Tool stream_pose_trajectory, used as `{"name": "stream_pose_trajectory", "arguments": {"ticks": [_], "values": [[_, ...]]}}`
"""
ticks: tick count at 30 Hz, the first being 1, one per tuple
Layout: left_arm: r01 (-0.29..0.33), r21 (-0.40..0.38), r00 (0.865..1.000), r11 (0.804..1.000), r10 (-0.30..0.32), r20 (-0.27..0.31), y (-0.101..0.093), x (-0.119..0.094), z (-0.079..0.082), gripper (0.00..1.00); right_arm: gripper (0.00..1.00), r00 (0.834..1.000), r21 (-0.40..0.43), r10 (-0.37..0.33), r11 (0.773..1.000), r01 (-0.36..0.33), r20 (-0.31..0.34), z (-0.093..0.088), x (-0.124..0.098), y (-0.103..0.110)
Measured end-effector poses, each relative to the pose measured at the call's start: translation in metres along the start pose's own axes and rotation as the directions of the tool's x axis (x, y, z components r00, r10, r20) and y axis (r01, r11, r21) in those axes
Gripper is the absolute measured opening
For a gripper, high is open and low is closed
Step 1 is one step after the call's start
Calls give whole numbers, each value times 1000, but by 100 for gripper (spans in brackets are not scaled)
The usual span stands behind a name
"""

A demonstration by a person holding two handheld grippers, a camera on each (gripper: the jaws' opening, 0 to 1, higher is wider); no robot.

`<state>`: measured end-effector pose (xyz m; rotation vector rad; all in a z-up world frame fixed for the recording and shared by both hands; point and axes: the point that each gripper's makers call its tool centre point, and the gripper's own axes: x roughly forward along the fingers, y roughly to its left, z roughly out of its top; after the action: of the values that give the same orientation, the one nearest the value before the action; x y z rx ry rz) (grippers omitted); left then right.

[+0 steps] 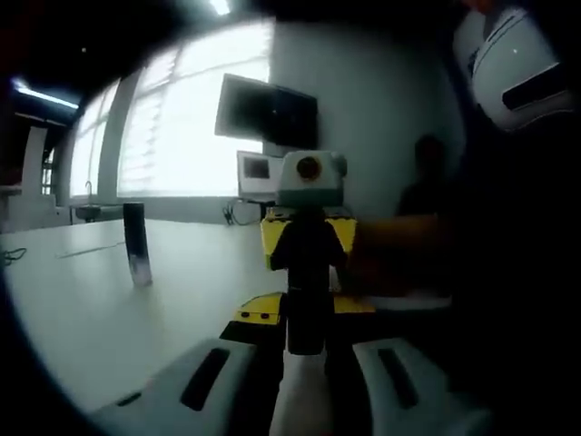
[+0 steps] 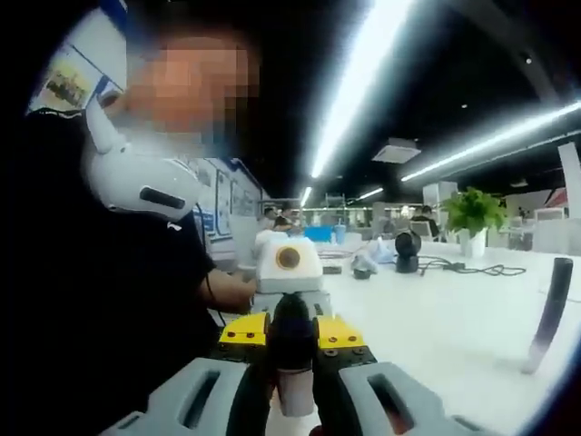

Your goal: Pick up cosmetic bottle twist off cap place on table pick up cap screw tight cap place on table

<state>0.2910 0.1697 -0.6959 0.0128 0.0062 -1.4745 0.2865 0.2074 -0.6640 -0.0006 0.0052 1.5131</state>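
In the left gripper view the left tool [image 1: 304, 368] rises from the bottom centre, its two pale jaws closed narrowly on the light end of the cosmetic bottle [image 1: 306, 331]. The bottle's dark end points up the frame into the right tool [image 1: 307, 304], which faces the camera with yellow blocks on either side. The right gripper view mirrors this: the right tool [image 2: 295, 372] at bottom centre is clamped on the bottle [image 2: 295, 395], with the left tool [image 2: 290, 318] facing it just beyond. The bottle is held off the white bench [image 1: 91, 309]; whether its cap is tight I cannot tell. A tall dark tube [image 1: 136, 243] stands on the bench at left, well apart. A person in a dark shirt [image 2: 109, 300] is at left in the right gripper view.
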Motion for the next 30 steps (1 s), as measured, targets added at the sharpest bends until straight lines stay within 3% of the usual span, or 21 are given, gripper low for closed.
{"name": "stream_pose_trajectory", "arguments": {"ticks": [9,19,30], "values": [[6,-11,1000,1000,-6,2,-1,1,0,6,11,1000,1,-22,1000,22,14,0,-2,0],[-1,37,1000,999,1,10,1,-1,1,6,11,999,-20,-28,999,29,15,2,2,0],[1,-2,1000,1000,-1,15,1,0,2,7,12,999,24,-26,999,26,17,3,5,1]]}}
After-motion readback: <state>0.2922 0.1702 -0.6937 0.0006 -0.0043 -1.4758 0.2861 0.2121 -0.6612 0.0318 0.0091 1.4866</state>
